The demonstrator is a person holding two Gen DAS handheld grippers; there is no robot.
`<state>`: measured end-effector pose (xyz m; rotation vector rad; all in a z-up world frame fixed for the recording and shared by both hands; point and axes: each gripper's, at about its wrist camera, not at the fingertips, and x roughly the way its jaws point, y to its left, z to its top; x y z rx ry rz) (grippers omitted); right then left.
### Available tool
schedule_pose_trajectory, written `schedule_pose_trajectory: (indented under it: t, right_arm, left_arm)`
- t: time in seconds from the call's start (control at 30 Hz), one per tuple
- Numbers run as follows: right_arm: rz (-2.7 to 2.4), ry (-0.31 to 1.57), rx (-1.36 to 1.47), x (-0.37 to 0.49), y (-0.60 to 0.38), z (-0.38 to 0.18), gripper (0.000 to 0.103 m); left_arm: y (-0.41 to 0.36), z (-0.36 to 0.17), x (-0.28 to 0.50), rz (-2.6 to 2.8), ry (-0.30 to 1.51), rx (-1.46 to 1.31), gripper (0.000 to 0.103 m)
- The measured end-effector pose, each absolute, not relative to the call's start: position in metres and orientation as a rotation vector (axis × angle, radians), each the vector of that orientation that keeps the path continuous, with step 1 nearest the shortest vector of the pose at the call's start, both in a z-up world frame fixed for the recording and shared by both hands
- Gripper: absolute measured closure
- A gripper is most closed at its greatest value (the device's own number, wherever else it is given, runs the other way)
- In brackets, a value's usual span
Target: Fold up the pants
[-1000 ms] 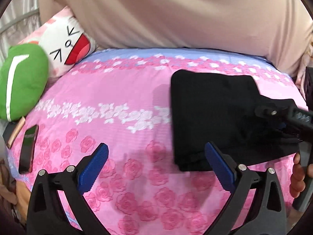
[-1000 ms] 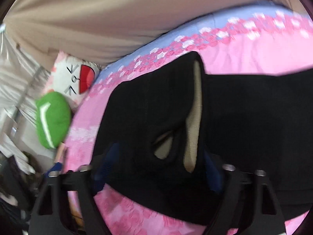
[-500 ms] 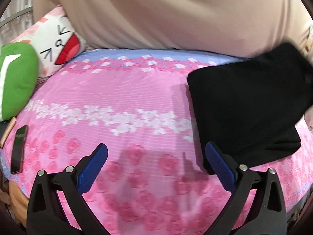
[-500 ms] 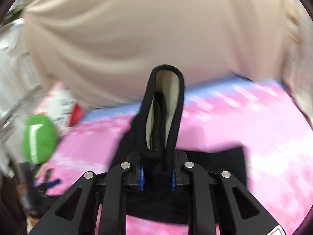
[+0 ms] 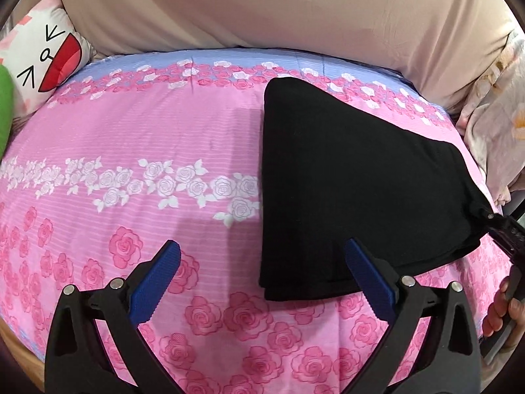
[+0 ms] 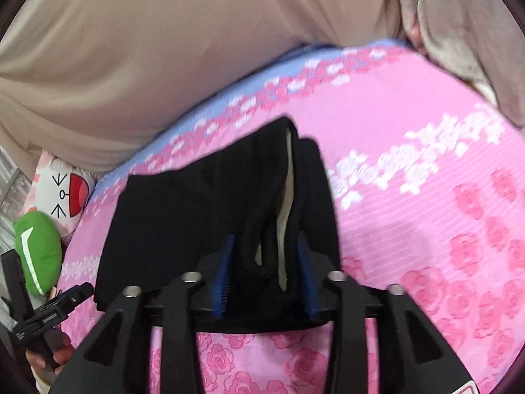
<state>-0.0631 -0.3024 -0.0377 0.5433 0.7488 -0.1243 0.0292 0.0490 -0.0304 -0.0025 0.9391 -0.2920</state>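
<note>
The black pants (image 5: 344, 180) lie folded in a flat wedge on the right half of the pink rose bedsheet (image 5: 147, 131). My left gripper (image 5: 261, 246) hovers open over the sheet's near part, its right finger above the pants' near edge, with nothing between the fingers. My right gripper (image 6: 265, 241) is low over the pants (image 6: 170, 223) at their right end. Its jaws are opening. A bunched fold showing cream lining still stands loosely between the blue pads (image 6: 224, 275), which do not press on it.
A beige quilt (image 5: 279, 10) is heaped along the far side of the bed. A cartoon-face pillow (image 5: 42, 59) and a green cushion (image 6: 39, 249) lie at the far left. A pale flowered blanket (image 5: 498, 105) sits at the right edge. A hand (image 5: 502, 312) holds the right gripper's handle.
The right gripper lifted the pants' end, carried it over to the right and set it down on the bed, then spread its jaws. The left gripper drifted sideways, staying open.
</note>
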Motion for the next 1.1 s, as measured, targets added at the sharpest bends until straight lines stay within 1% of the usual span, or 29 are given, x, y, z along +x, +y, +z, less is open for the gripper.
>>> schedule_pose_trajectory:
  t: [0.03,0.1,0.13,0.17,0.2,0.23,0.27,0.37,0.4,0.43,0.47,0.5,0.53,0.57,0.6,0.63,0.73,0.87,1.07,1.1]
  right_arm:
    - [-0.131,0.729,0.539,-0.064,-0.304,-0.033,0.036]
    - [-0.098,0.748,0.525,-0.058,-0.303,-0.035,0.036]
    - [-0.089,0.771,0.512,-0.050,-0.301,-0.038,0.037]
    - [-0.098,0.783,0.493,-0.043,-0.298,-0.041,0.043]
    - [-0.107,0.798,0.450,-0.035,-0.293,-0.044,0.074]
    - [-0.123,0.813,0.406,-0.029,-0.289,-0.043,0.085]
    - [-0.113,0.800,0.398,-0.028,-0.286,-0.038,0.086]
    - [-0.104,0.682,0.375,-0.039,-0.288,-0.005,0.088]
    - [-0.122,0.686,0.364,-0.038,-0.292,-0.008,0.088]
    - [-0.146,0.723,0.359,-0.033,-0.298,-0.018,0.084]
    - [-0.194,0.801,0.348,-0.026,-0.304,-0.037,0.083]
    - [-0.205,0.836,0.362,-0.026,-0.308,-0.049,0.075]
    - [-0.186,0.820,0.429,-0.032,-0.312,-0.055,0.070]
    - [-0.174,0.795,0.478,-0.039,-0.315,-0.054,0.062]
    - [-0.185,0.787,0.503,-0.046,-0.317,-0.050,0.041]
    - [-0.211,0.769,0.496,-0.052,-0.316,-0.046,0.036]
    - [-0.217,0.791,0.470,-0.055,-0.315,-0.047,0.036]
    - [-0.171,0.826,0.527,-0.051,-0.314,-0.061,0.035]
    - [-0.192,0.840,0.515,-0.049,-0.305,-0.069,0.028]
    - [-0.194,0.842,0.528,-0.049,-0.307,-0.071,0.025]
  left_arm:
    - [0.047,-0.032,0.030,-0.292,0.940,0.004,0.005]
    - [0.042,-0.035,0.031,-0.292,0.942,0.017,0.005]
    - [0.039,-0.036,0.031,-0.290,0.941,0.027,0.005]
    - [0.034,-0.036,0.031,-0.281,0.935,0.044,0.005]
    - [0.030,-0.036,0.030,-0.274,0.927,0.062,0.005]
    - [0.027,-0.035,0.030,-0.270,0.921,0.077,0.005]
    - [0.023,-0.033,0.029,-0.264,0.908,0.098,0.005]
    - [0.016,-0.029,0.030,-0.256,0.878,0.130,0.005]
    - [0.014,-0.028,0.032,-0.260,0.875,0.131,0.005]
    - [0.013,-0.029,0.034,-0.262,0.877,0.128,0.005]
    - [0.012,-0.030,0.037,-0.265,0.882,0.120,0.005]
    - [0.011,-0.032,0.040,-0.267,0.889,0.117,0.005]
    - [0.009,-0.034,0.043,-0.265,0.898,0.117,0.005]
    - [0.008,-0.035,0.045,-0.265,0.903,0.119,0.005]
    - [0.007,-0.037,0.046,-0.266,0.908,0.120,0.005]
    - [0.006,-0.038,0.047,-0.268,0.912,0.120,0.005]
    - [0.002,-0.042,0.048,-0.281,0.916,0.120,0.005]
    - [0.000,-0.045,0.052,-0.306,0.932,0.090,0.005]
    - [-0.003,-0.048,0.057,-0.333,0.952,0.062,0.005]
    - [-0.003,-0.049,0.059,-0.344,0.958,0.052,0.005]
